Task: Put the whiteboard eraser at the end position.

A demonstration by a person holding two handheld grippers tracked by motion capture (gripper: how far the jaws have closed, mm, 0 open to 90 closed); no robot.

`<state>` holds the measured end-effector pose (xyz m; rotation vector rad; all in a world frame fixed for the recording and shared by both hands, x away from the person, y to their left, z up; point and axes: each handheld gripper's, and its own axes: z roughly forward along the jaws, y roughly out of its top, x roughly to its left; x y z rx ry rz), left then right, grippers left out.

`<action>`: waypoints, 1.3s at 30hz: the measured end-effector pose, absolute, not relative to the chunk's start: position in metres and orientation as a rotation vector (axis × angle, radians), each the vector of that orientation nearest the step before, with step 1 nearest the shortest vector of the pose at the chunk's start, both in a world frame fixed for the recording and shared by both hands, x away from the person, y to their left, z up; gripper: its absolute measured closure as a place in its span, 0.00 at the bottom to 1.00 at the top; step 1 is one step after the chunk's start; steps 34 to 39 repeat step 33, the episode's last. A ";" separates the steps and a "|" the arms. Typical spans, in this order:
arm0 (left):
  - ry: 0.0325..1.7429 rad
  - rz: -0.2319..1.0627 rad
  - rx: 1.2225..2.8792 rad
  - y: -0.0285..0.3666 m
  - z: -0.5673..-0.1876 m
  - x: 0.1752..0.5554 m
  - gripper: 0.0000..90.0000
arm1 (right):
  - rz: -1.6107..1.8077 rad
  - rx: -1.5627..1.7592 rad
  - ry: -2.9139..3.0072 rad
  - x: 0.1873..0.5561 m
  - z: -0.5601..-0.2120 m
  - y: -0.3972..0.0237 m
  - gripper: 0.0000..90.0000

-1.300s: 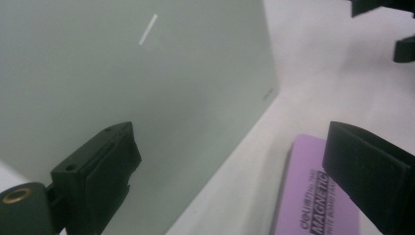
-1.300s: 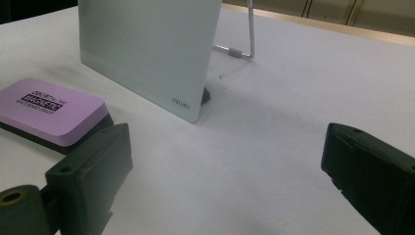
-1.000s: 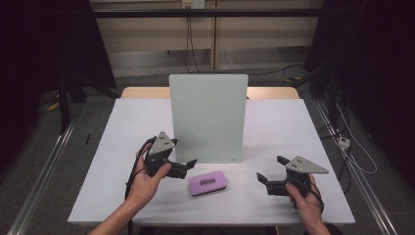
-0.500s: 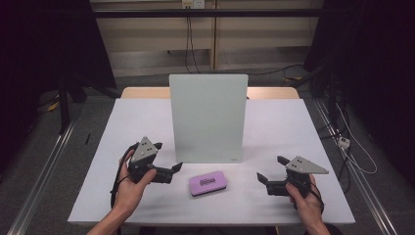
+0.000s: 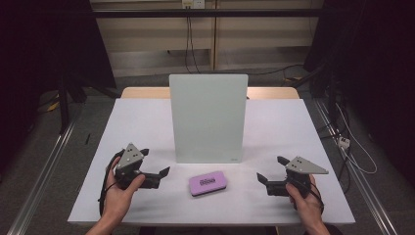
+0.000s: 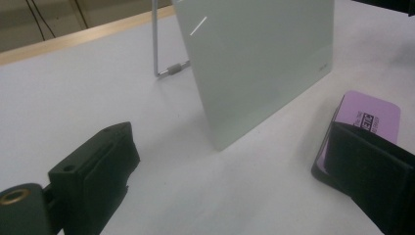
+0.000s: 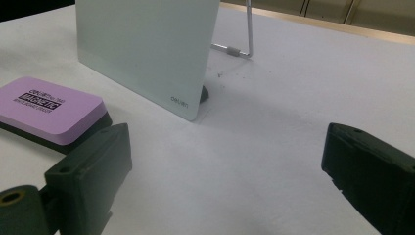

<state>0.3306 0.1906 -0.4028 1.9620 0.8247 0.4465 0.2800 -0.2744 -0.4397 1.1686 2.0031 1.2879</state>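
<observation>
A white table (image 5: pixel 147 122) carries a pale glass board (image 5: pixel 208 117) standing upright near its middle, propped from behind by a thin metal stand (image 6: pixel 164 68). The board faces the near edge, and small lettering sits at its lower corner (image 7: pixel 180 99).

Just in front of the board, towards the near edge, lies a purple eraser (image 5: pixel 208 182) with a dark base and a black printed label on top. It lies flat, apart from the board and between the 2 grippers.

The left gripper (image 5: pixel 155 177) is held in the person's left hand (image 5: pixel 117 193) close to the near-left part of the table, its 2 jaws spread apart and empty. From the left gripper view the eraser (image 6: pixel 369 120) sits just beyond the jaw on the right of that view, partly hidden by it; whether they touch I cannot tell.

The right gripper (image 5: pixel 268 178) is held in the right hand (image 5: pixel 306 203) near the near-right part of the table, its jaws likewise wide apart with nothing between them, pointing towards the eraser (image 7: pixel 49 110) and the board.
</observation>
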 end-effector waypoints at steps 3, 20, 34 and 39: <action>0.848 0.479 1.954 0.199 -0.404 0.328 0.06 | 1.285 1.171 2.002 0.280 -0.440 -0.274 0.05; 0.861 0.475 1.947 0.210 -0.425 0.313 0.06 | 1.273 1.174 2.001 0.277 -0.440 -0.276 0.05; 0.930 0.479 1.865 0.220 -0.426 0.317 0.05 | 1.261 1.177 2.002 0.276 -0.440 -0.277 0.05; 0.930 0.479 1.865 0.220 -0.426 0.317 0.05 | 1.261 1.177 2.002 0.276 -0.440 -0.277 0.05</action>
